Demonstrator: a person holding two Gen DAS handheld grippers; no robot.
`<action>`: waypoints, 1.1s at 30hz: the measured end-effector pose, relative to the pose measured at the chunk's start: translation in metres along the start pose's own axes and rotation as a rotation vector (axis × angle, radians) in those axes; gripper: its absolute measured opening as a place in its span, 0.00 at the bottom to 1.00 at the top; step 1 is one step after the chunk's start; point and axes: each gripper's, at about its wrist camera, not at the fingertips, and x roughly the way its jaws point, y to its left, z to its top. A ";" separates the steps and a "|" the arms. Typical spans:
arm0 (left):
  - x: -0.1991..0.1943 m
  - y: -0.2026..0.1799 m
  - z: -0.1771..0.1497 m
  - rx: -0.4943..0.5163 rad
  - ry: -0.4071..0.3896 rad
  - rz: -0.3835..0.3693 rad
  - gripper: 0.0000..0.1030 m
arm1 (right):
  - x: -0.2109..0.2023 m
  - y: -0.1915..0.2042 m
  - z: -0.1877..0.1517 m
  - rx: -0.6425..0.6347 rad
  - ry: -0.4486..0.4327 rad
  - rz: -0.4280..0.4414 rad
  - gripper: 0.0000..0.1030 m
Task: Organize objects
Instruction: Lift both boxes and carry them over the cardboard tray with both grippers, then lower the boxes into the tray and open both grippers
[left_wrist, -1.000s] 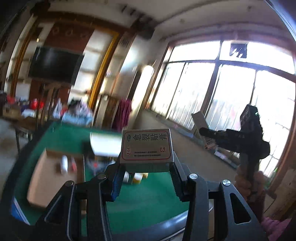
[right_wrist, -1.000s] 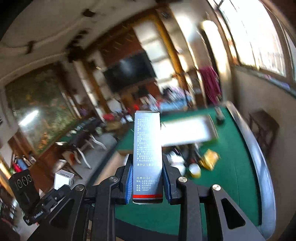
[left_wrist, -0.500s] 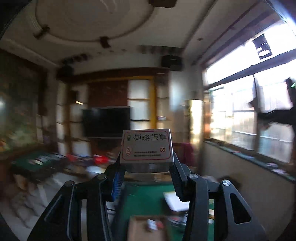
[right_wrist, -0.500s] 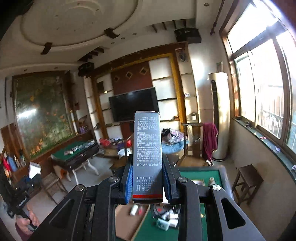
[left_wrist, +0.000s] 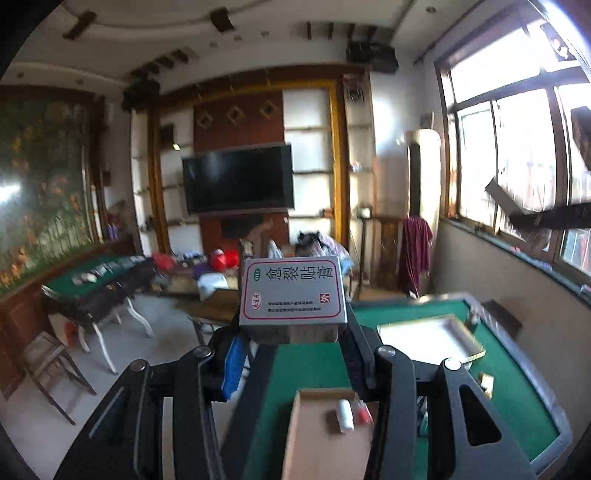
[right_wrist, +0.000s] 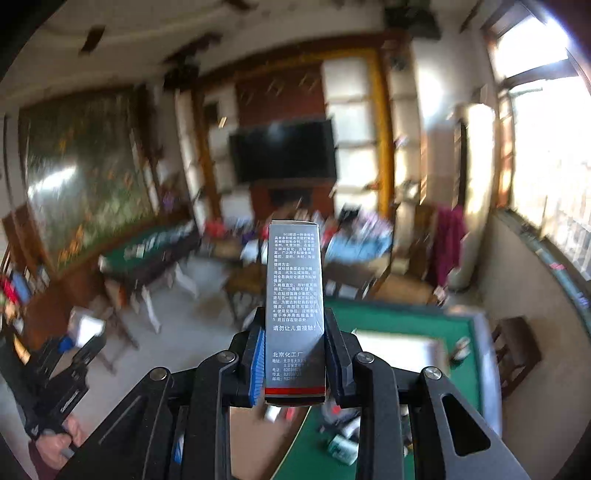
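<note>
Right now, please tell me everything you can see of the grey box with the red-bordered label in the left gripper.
The grey cardboard box with the red-bordered label is a small flat carton. Its label face, printed with large dark Chinese characters, points at the camera. It sits level and upright, clamped at its two sides between the fingers of the left gripper, raised above the green felt table. Nothing else touches it.

A large room with a pale tiled floor (left_wrist: 159, 332) has a dark television (left_wrist: 238, 179) on a wood-panelled back wall, flanked by white-panelled shelving with yellow posts. A floral mural (left_wrist: 40, 192) fills the left wall, and below it stands a green-topped table (left_wrist: 92, 278) on white curved legs — a wooden chair (left_wrist: 48, 365) sits nearer. Bright daylight pours through tall windows (left_wrist: 517, 155) on the right — a dark red cloth (left_wrist: 415, 251) hangs near a white column-shaped unit (left_wrist: 424, 173).
</note>
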 end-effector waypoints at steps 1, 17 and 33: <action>0.020 -0.004 -0.020 -0.014 0.026 -0.032 0.43 | 0.019 0.000 -0.017 0.000 0.032 0.018 0.29; 0.247 -0.039 -0.192 -0.002 0.454 -0.017 0.43 | 0.299 -0.028 -0.245 0.103 0.518 0.205 0.30; 0.337 -0.032 -0.240 0.013 0.597 0.020 0.44 | 0.357 -0.025 -0.272 0.143 0.628 0.217 0.30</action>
